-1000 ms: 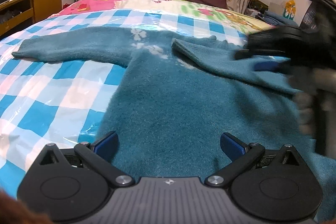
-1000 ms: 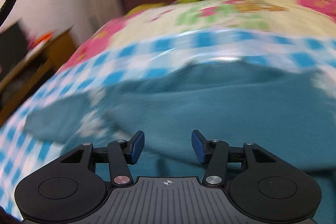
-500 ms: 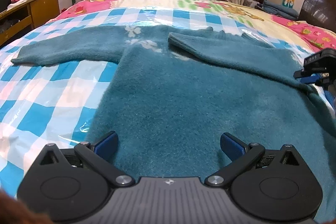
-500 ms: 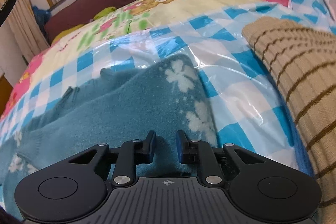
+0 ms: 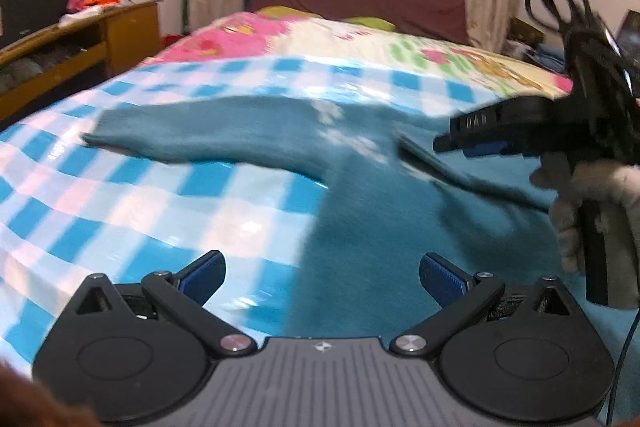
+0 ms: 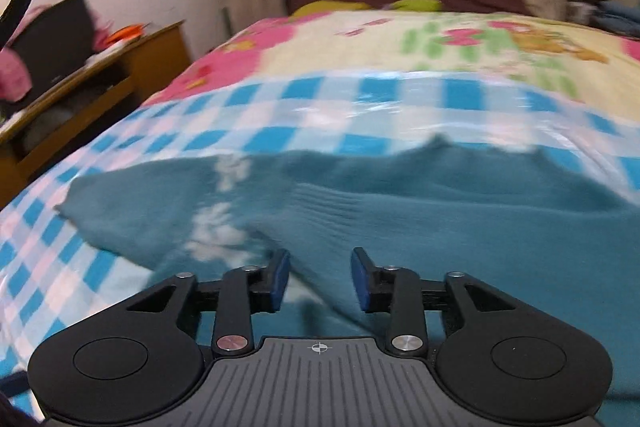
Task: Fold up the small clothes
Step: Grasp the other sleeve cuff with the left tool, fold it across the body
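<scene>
Your left gripper (image 5: pixel 322 277): jaws wide apart, empty, over teal sweater (image 5: pixel 400 227) edge. Your right gripper (image 6: pixel 319 281): released, sleeve cuff (image 6: pixel 320 211) just ahead.

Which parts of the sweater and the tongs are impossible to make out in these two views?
- Sweater hem: left wrist view, hidden behind the left tongs.
- Its right side: both views, cut off by the picture edge.
- White pattern: right wrist view, too blurred to read.
- Right tongs in the left wrist view: seen side-on and blurred; their gap shows only in the right wrist view.
</scene>
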### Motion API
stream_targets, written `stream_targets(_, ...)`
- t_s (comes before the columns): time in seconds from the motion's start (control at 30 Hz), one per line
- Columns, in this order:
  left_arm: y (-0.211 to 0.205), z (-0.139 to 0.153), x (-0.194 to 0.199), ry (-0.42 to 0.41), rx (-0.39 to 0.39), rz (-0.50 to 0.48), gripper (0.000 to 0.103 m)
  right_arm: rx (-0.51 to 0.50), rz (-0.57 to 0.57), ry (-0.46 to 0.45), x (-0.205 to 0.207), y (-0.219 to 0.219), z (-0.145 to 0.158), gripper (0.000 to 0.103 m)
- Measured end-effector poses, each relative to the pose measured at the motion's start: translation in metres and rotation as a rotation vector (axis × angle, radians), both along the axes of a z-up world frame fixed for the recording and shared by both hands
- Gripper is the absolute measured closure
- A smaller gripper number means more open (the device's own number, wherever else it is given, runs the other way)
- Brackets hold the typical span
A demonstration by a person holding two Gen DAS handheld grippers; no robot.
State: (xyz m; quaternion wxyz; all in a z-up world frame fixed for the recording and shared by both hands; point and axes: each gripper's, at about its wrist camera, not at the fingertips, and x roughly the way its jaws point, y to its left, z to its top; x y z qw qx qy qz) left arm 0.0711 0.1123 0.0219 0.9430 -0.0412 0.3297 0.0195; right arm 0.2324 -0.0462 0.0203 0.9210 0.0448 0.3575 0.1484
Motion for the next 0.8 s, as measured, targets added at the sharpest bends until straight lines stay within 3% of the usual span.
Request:
stream_targets(0.1,0.021,0.001,0.009,-0.004,0.016,0.039,0.000,-0.092,0.079,-0.048,0.001,0.025,-0.006,0.052)
stream_targets(0.13,0.027,0.001,0.012,-0.005,0.022,0.048,0.000,-0.144,0.095,-0.068,0.002,0.032,-0.010,0.052)
stream_targets(0.2,0.036,0.003,0.019,-0.010,0.031,0.065,0.000,-0.216,0.086,-0.070,0.009,0.040,-0.019,0.058)
stream_targets(0.23,0.041,0.004,0.022,-0.014,0.029,0.071,0.000,-0.222,0.073,-0.049,0.014,0.040,-0.023,0.078)
stream_targets(0.27,0.046,0.005,0.026,-0.016,0.021,0.079,0.000,-0.210,0.052,-0.023,0.019,0.039,-0.027,0.082)
stream_targets(0.37,0.064,0.006,0.037,-0.026,0.003,0.111,0.000,-0.172,0.026,-0.021,0.013,0.032,-0.029,0.087)
stream_targets(0.53,0.106,0.005,0.065,-0.067,0.047,0.219,0.000,-0.166,0.051,-0.043,0.003,0.032,-0.033,0.084)
stream_targets(0.8,0.208,-0.009,0.117,-0.037,-0.232,0.445,0.003,-0.003,0.021,-0.033,-0.010,0.021,-0.028,0.072)
